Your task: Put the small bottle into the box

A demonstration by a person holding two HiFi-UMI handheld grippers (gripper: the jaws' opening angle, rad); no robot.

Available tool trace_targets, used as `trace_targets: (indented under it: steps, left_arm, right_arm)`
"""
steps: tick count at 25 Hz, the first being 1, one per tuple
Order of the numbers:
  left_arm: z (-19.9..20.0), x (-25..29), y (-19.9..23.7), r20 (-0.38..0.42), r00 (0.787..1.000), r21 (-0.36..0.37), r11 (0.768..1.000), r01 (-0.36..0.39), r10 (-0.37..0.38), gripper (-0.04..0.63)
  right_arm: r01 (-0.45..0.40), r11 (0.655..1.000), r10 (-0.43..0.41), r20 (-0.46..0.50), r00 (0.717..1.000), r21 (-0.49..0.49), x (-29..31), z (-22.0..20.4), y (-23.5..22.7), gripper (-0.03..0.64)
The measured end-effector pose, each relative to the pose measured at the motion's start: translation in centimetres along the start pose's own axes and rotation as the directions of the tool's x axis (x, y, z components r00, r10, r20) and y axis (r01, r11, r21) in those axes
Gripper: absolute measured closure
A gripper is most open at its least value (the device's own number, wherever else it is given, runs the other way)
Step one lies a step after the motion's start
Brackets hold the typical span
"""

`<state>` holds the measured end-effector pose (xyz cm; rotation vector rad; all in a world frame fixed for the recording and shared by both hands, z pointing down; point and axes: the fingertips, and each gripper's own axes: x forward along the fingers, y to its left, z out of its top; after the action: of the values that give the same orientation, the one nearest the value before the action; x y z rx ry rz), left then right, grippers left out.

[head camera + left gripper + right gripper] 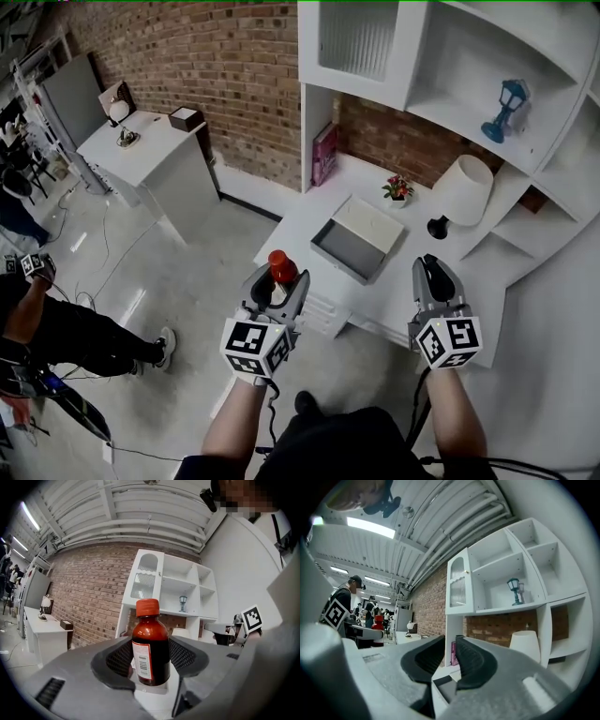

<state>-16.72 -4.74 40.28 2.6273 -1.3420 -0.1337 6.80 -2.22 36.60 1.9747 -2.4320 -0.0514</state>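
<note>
The small brown bottle [281, 266] with a red cap stands upright between the fingers of my left gripper [278, 277], which is shut on it. The left gripper view shows the bottle [151, 644] with its white label, and the dark pads of the gripper [151, 657] press on both its sides. The box [352, 246] lies open on the white desk, grey inside, just right of and beyond the bottle. My right gripper [434, 268] hovers over the desk's front edge to the right of the box. Its jaws [450, 649] stand a narrow gap apart with nothing between them.
On the desk [300, 225] stand a white lamp [461, 191], a small flower pot [398, 188] and a pink book [324, 154]. A blue lantern [506, 110] sits on the shelf above. A second white table [150, 159] is at the left, and a person [56, 328] stands near it.
</note>
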Motion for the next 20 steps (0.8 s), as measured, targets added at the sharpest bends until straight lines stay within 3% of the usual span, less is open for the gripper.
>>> trace_targets:
  steps: [11,20]
  left_arm:
    - [-3.9,4.6,1.7,-0.083,0.996,-0.041,0.999,0.008,-0.012,0.370]
    - [-4.5,12.0,2.9,-0.142,0.988,0.019,0.998,-0.056,0.058,0.370]
  right_arm:
    - [-0.029,0.998,0.032,-0.059,0.998,0.052,4.2,-4.3,-1.1,0.555]
    - [-0.150,0.977,0.158,-0.042,0.987,0.153,12.7,-6.7,-4.5,0.561]
